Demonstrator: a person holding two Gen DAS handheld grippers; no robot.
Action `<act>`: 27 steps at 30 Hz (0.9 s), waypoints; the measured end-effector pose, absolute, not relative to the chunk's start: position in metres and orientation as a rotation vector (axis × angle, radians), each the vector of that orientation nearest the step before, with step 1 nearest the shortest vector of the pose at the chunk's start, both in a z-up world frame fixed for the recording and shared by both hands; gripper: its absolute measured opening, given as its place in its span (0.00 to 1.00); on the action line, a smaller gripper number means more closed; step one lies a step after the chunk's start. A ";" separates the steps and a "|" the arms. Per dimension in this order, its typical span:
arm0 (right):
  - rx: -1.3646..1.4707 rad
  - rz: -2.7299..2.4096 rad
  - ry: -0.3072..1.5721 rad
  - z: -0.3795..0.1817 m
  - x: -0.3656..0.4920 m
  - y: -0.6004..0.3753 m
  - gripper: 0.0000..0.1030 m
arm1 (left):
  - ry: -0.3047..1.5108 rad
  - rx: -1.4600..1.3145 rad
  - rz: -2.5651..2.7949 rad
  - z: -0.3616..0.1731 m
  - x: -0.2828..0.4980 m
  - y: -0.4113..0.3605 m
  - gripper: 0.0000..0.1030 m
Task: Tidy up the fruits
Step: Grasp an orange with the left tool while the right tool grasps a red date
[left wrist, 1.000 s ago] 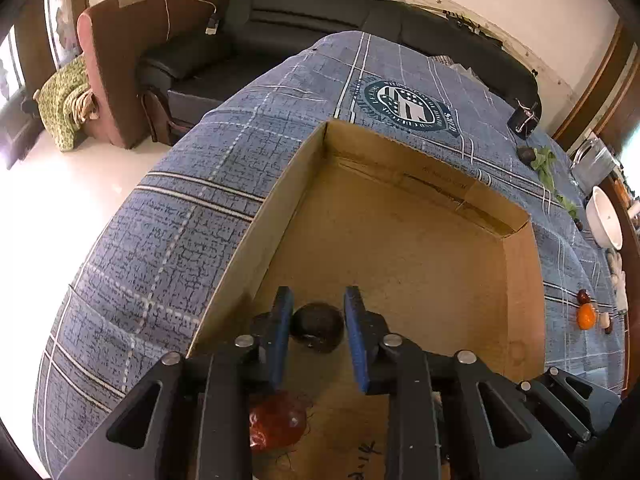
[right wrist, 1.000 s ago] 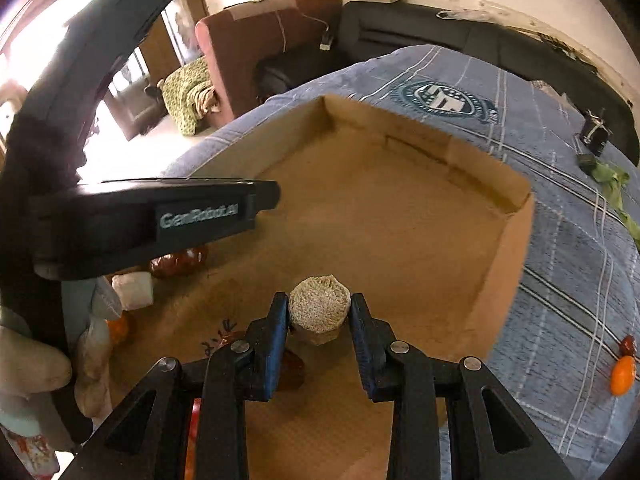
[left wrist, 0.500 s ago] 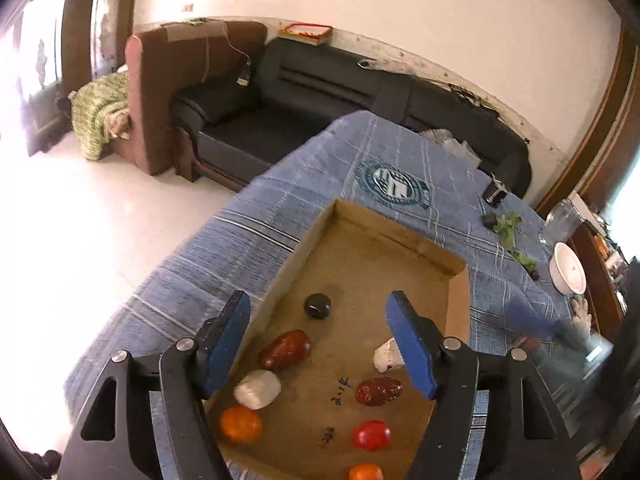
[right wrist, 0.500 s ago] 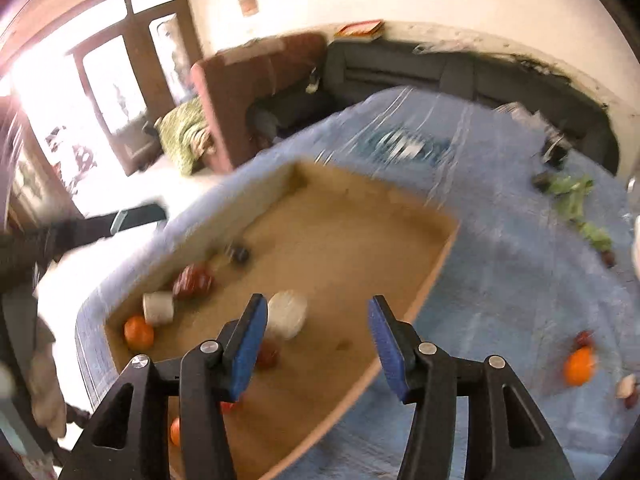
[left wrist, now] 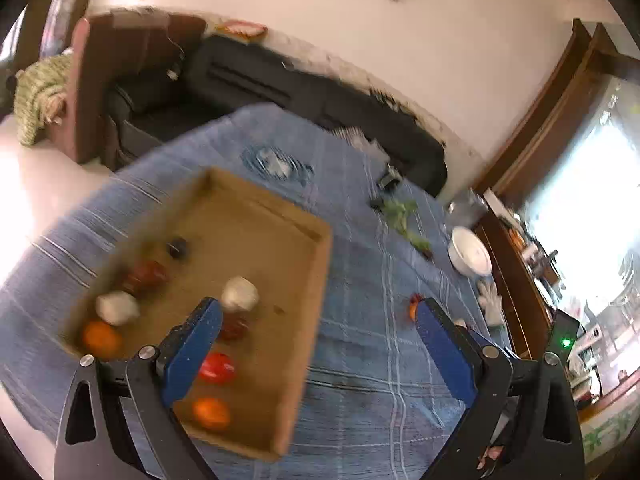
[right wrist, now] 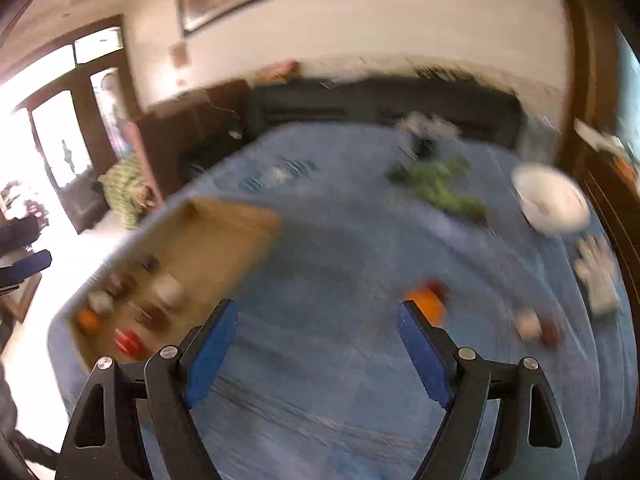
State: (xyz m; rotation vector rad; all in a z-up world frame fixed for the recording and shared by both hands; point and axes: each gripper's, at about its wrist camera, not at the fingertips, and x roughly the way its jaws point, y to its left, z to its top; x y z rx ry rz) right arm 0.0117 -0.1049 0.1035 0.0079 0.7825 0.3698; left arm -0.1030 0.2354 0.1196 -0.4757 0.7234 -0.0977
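A shallow cardboard box [left wrist: 316, 280] [right wrist: 240, 240] lies on the blue plaid cloth and holds several fruits: a dark round one [left wrist: 177, 247], a pale round one [left wrist: 240, 299], a red one [left wrist: 216, 367], oranges [left wrist: 211, 413]. My left gripper [left wrist: 316, 320] hovers above the box's right wall, jaws opening wide, nothing between them. My right gripper [right wrist: 316, 320] hangs over bare cloth right of the box, jaws opening, empty. An orange fruit [right wrist: 426, 300] with a dark red one beside it lies on the cloth by the right finger. Both views are blurred.
A white bowl [right wrist: 550, 202] [left wrist: 470, 254], green leaves [right wrist: 440, 188], a white glove [right wrist: 598, 276] and small pale and dark fruits [right wrist: 536, 328] lie at the cloth's right side. A black sofa [left wrist: 320, 96] and brown armchair [left wrist: 120, 80] stand behind.
Both grippers let go of their fruits in the box, opened wide, rose and swung right. The dark fruit and the pale fruit now rest in the box.
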 end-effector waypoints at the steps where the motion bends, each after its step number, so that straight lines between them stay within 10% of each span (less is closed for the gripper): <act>1: 0.045 0.345 0.798 0.101 0.013 -0.122 0.83 | 0.749 -0.469 -0.114 0.113 -0.094 0.224 0.94; 14: 0.227 0.067 0.786 0.103 0.031 -0.274 0.82 | 0.914 -0.346 -0.211 0.061 -0.025 0.122 0.94; 27: 0.207 -0.014 0.860 0.062 0.097 -0.283 0.51 | 0.953 -0.159 -0.239 0.028 0.038 0.037 0.94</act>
